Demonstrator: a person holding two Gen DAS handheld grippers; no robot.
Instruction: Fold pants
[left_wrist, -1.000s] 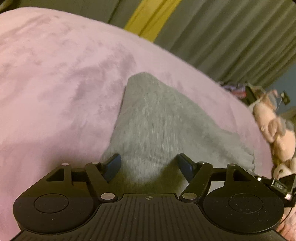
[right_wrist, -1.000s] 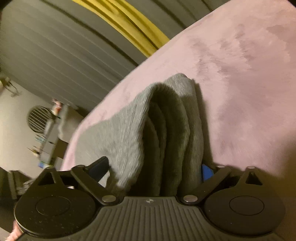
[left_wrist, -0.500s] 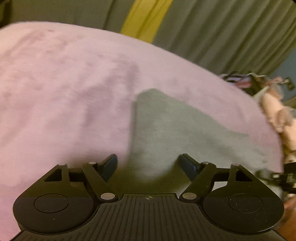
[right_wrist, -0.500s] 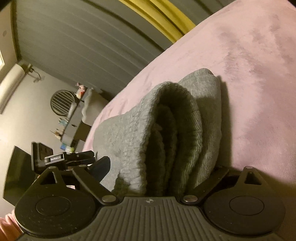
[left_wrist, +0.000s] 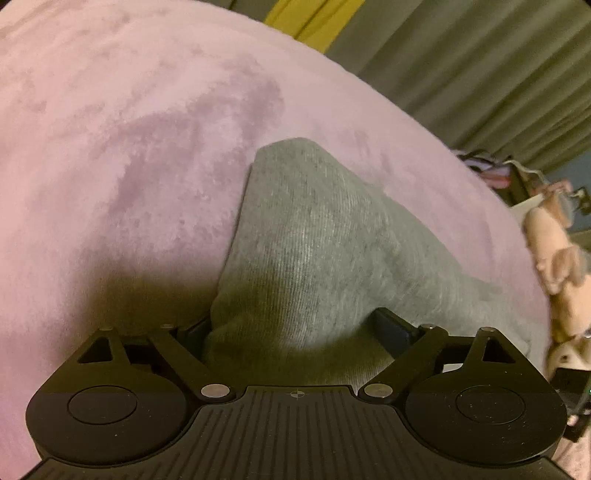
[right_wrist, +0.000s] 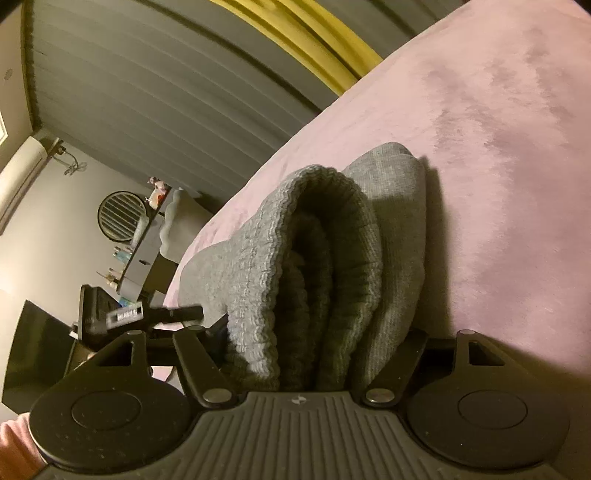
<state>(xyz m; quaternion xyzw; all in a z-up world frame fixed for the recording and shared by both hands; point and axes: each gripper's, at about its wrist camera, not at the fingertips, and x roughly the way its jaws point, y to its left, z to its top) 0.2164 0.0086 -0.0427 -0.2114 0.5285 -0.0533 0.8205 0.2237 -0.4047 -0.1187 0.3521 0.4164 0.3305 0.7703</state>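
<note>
Grey pants (left_wrist: 314, 229) lie folded in a thick stack on a pink plush bed cover (left_wrist: 129, 147). My left gripper (left_wrist: 291, 325) points steeply down onto one end of the stack. Its jaws are opening, and fabric bulges up between them and hides the left fingertip. In the right wrist view the stack's open end shows, with the ribbed waistband (right_wrist: 295, 229) curled over the inner layers. My right gripper (right_wrist: 317, 328) straddles that end, its jaws closing on the pants (right_wrist: 391, 206). The cloth fills the gap and covers both pads.
Grey curtains (left_wrist: 461, 74) with a yellow strip hang behind the bed. Stuffed toys (left_wrist: 554, 258) lie at the bed's right edge. Left of the pants in the right wrist view is a black device with a white label (right_wrist: 122, 314), and behind it a shelf with a round fan (right_wrist: 120, 216).
My left gripper came down closer to the pants, and fabric now bulges between its fingers. My right gripper's jaws widened around the stack and came back in; the blue pad no longer shows.
</note>
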